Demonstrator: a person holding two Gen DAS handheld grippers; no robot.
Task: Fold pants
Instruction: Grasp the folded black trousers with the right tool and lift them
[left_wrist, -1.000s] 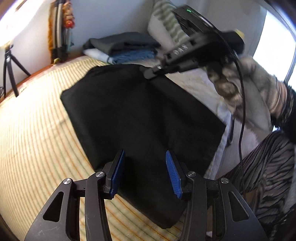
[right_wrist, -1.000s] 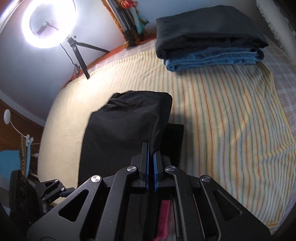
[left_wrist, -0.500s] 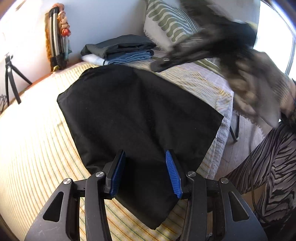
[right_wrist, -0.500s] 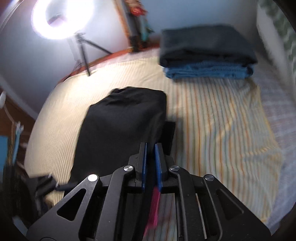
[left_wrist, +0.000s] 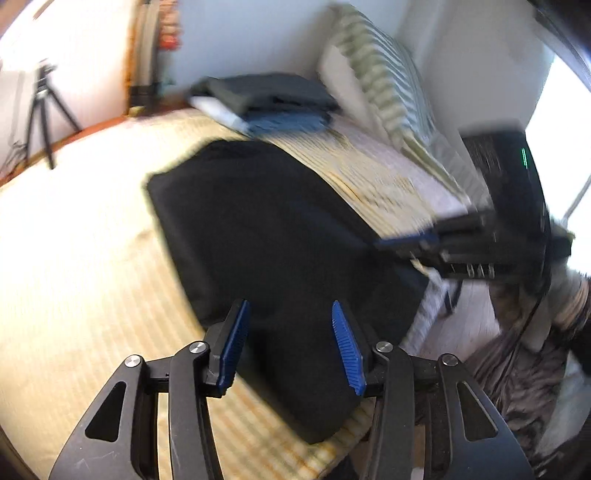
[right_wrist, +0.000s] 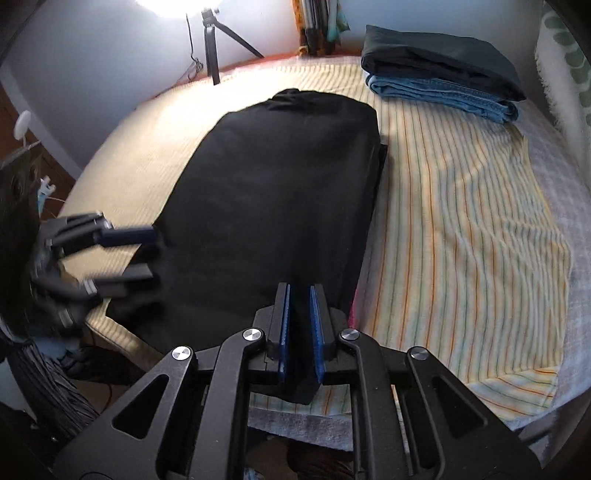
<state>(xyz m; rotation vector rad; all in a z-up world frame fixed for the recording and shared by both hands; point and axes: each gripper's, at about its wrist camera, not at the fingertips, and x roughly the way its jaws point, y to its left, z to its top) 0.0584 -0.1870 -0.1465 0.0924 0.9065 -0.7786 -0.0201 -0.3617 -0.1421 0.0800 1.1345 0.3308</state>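
Black fabric pants (right_wrist: 280, 192), folded into a long flat panel, lie centre frame on a yellow striped bedsheet (right_wrist: 461, 221). One narrow lower layer protrudes along the panel's right edge.

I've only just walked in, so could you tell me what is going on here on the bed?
A person is folding black pants on a striped bedsheet, with a handheld gripper in each hand. The pants lie folded over into a long flat shape. The left gripper hovers with its jaws opening and nothing between them. The right gripper sits at the pants' near end, jaws slightly apart, gripping nothing. Two folded garments are already stacked at the far corner.
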